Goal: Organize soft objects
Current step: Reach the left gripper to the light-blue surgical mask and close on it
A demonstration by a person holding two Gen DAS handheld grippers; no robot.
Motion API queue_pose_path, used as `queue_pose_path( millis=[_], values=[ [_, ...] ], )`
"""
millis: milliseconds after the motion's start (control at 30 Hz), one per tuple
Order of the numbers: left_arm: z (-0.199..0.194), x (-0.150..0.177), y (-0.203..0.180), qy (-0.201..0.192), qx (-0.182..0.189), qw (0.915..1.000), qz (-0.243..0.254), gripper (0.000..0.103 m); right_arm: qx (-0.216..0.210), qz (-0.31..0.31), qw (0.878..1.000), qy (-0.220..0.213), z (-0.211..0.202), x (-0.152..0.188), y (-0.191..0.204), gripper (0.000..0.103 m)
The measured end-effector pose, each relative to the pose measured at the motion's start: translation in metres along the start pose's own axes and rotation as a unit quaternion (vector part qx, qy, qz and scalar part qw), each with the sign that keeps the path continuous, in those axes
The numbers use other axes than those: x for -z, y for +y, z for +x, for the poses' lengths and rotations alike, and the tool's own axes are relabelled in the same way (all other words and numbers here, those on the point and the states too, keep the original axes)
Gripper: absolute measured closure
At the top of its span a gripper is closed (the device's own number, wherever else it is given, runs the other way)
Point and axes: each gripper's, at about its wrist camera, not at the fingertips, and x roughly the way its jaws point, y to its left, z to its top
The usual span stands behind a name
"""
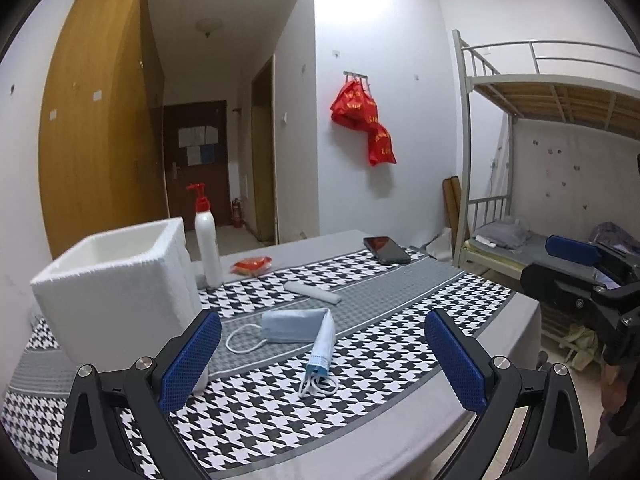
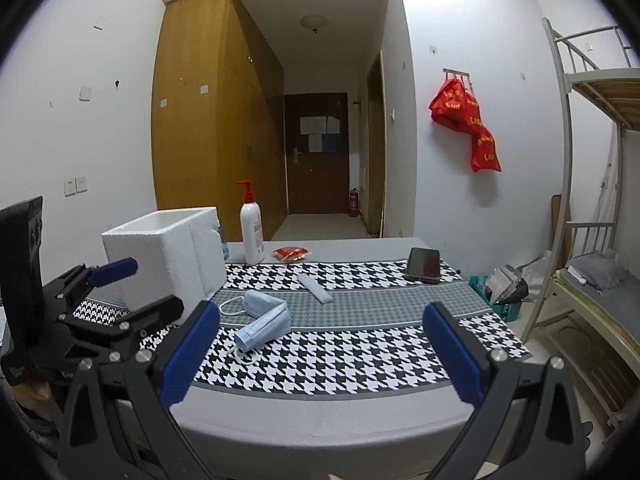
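Both grippers, left [image 1: 322, 364] and right [image 2: 320, 354], gape wide and empty; ahead between their jaws, face masks [image 1: 298, 326] lie unsorted outside the foam box [image 1: 116, 280].

Right claw [image 2: 320, 348] jaws spread wide, nothing between them, held over the near edge of the counter [image 2: 320, 412]. Left claw [image 2: 132, 284] at far left, also spread, just in front of the white foam box [image 2: 168, 256]. Two blue face masks [image 2: 264, 316] lie overlapping on the houndstooth cloth [image 2: 360, 360], right of the box. Beyond them: white flat bar [image 2: 315, 288], red packet [image 2: 291, 253], pump bottle [image 2: 252, 232], phone [image 2: 423, 265].
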Motion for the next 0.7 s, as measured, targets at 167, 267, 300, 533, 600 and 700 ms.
queue_pose_path(
  millis=[167, 267, 300, 533, 600, 700],
  values=[
    [0.011, 0.003, 0.003, 0.018, -0.002, 0.9998, 0.001, 0.001, -0.001, -0.003, 1.0, 0.006, 0.008, 0.002, -0.001, 0.0],
    [0.019, 0.004, 0.004, 0.03, -0.005, 0.9995, 0.0, 0.001, 0.005, -0.007, 1.0, 0.014, 0.013, 0.003, 0.001, 0.0],
    [0.021, 0.004, 0.005, 0.033, -0.004, 0.9994, -0.001, 0.001, 0.005, -0.007, 1.0, 0.016, 0.014, 0.004, 0.001, 0.0],
    [0.036, 0.006, 0.007, 0.054, 0.001, 0.9986, -0.002, 0.001, 0.008, -0.007, 0.999, 0.03, 0.026, 0.002, -0.004, 0.0],
    [0.041, 0.006, 0.008, 0.059, 0.0, 0.9983, -0.002, 0.001, 0.008, -0.007, 0.999, 0.033, 0.031, 0.002, -0.006, 0.0],
    [0.048, 0.005, 0.009, 0.067, -0.001, 0.9978, -0.002, 0.001, 0.006, -0.008, 0.999, 0.038, 0.038, 0.002, -0.008, 0.0]
  ],
)
